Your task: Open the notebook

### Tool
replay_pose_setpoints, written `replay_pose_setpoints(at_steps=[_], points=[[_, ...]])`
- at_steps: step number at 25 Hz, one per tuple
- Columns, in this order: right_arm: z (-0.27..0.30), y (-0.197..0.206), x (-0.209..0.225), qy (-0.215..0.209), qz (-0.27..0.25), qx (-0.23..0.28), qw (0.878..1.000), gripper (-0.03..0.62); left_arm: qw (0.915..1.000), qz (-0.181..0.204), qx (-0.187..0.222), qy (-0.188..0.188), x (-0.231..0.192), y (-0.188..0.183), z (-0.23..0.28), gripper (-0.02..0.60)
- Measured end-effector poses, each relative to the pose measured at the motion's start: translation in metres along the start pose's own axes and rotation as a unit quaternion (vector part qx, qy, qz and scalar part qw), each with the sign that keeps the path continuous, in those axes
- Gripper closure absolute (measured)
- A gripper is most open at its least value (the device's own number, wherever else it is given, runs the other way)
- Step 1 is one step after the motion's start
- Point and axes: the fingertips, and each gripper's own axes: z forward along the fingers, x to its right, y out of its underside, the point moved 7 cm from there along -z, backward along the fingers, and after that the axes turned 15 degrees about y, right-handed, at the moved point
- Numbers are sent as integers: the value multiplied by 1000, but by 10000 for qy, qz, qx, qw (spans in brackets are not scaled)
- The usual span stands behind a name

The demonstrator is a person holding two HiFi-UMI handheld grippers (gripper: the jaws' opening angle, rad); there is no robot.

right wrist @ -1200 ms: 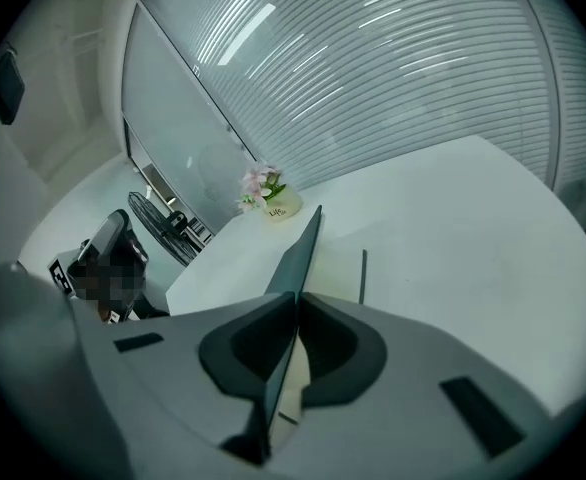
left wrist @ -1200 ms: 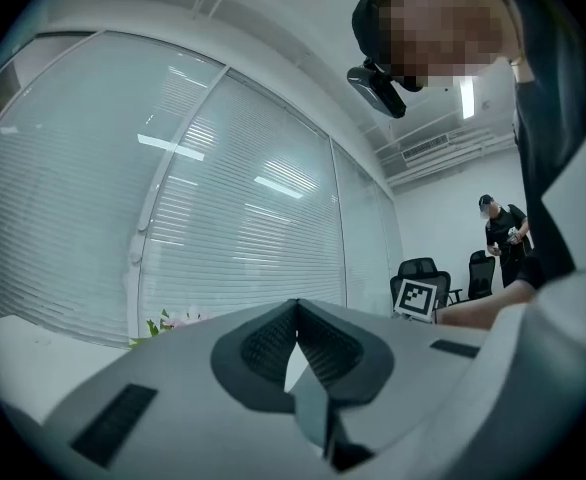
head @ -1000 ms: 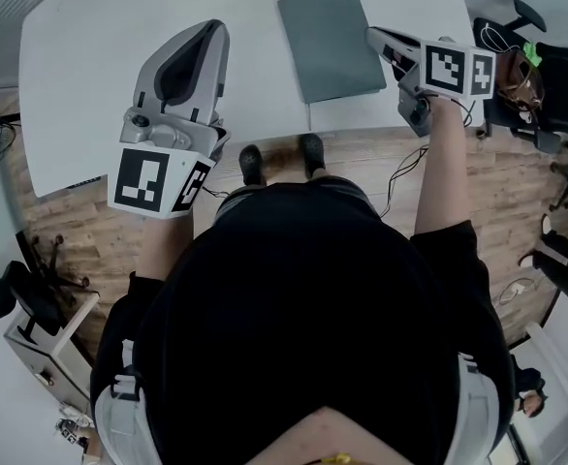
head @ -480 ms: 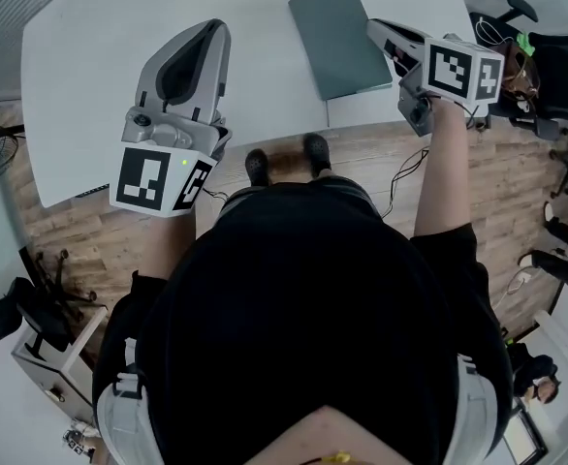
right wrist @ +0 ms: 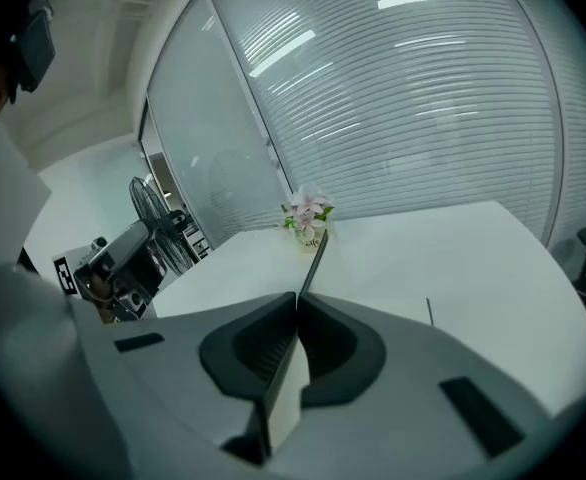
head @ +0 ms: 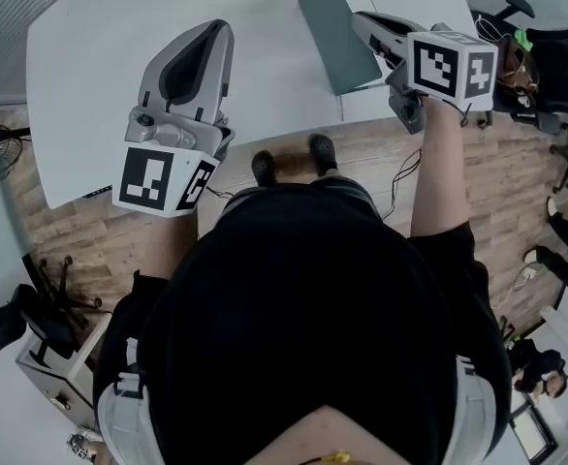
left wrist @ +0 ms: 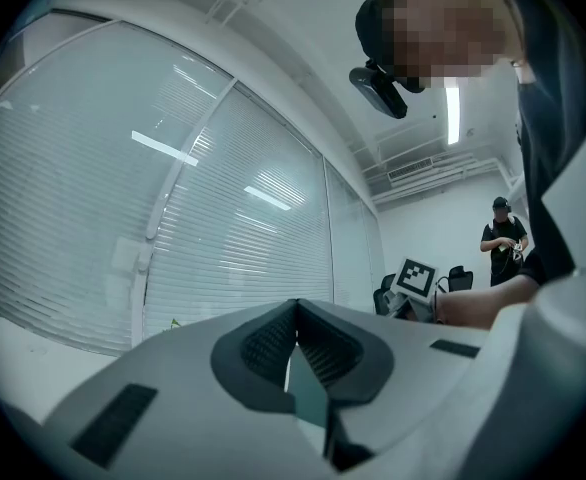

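notebook point(head: 334, 37) far corner cut off at top edge, cover's near edge hidden by right gripper point(head: 360, 17)

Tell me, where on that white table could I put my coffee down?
The broad bare table left of the left gripper, and the strip between it and the notebook. It is crowded where the right gripper clamps the notebook.

Notebook point(head: 334, 32) at the right gripper point(head: 359, 17) is dull grey-green, pale cream inside. That one and the left gripper point(head: 216, 29) are light grey with black ribbed pads point(right wrist: 263, 346) and black-and-white patterned marker cubes point(head: 452, 64). White table point(head: 80, 76), pink flowers point(right wrist: 306, 211) ahead of the right jaws.
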Motion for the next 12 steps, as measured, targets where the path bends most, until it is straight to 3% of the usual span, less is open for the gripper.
replay_pose_setpoints(at_steps=[4, 12], points=[[1, -1, -16, 298, -373, 73, 9988, 582, 10000, 29, -34, 35, -1, -2, -8, 572], [15, 9, -61, 328, -584, 148, 9976, 582, 9999, 59, -113, 78, -6, -3, -33, 572]])
